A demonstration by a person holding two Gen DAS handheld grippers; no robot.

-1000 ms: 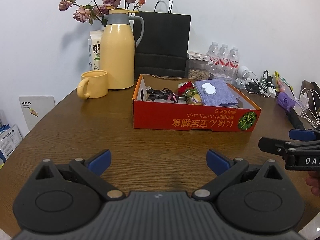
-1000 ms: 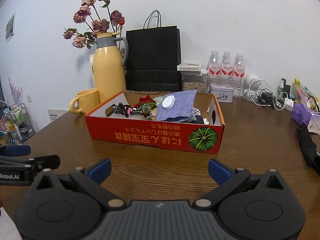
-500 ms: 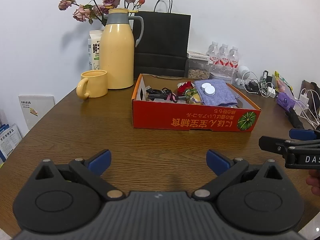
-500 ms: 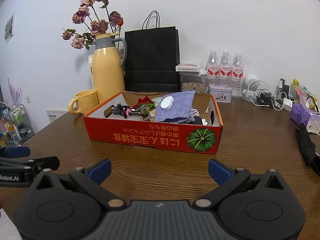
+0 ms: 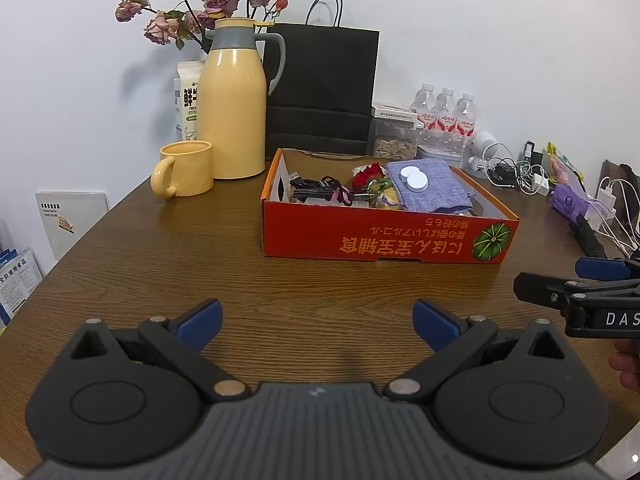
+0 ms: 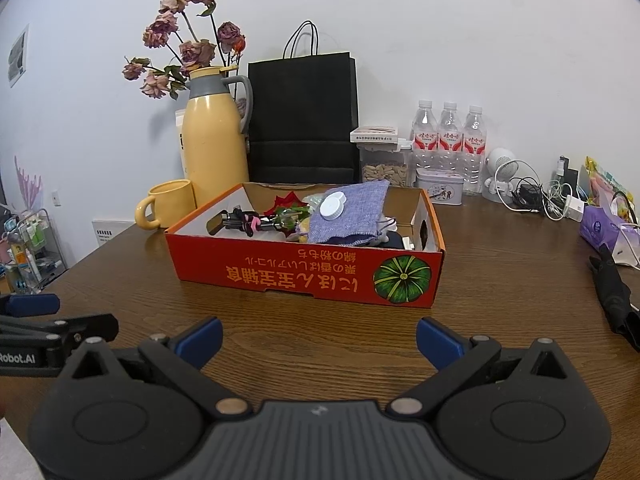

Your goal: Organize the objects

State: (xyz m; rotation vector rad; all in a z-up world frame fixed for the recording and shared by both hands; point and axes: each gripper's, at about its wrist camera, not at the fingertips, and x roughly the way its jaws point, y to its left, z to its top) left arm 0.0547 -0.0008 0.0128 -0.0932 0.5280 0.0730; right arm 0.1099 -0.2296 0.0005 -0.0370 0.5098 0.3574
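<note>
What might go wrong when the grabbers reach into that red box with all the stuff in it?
The two white discs lie loose on the purple cloth pouch, so tugging the pouch would probably spill them. The black cable sits tangled with other bits in the red box and could drag them out. The left hand-held gripper and right hand-held gripper are both open and close together, so they might bump.

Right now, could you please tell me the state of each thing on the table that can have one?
Left claw: open, empty, above the table.
Right claw: open, empty, above the table.
Red box: open-topped, holding items.
Purple pouch: lying in the box, white discs on it.
Yellow jug: upright, lid on.
Yellow mug: upright.
Black bag: standing upright.
Water bottles: upright, capped.
</note>
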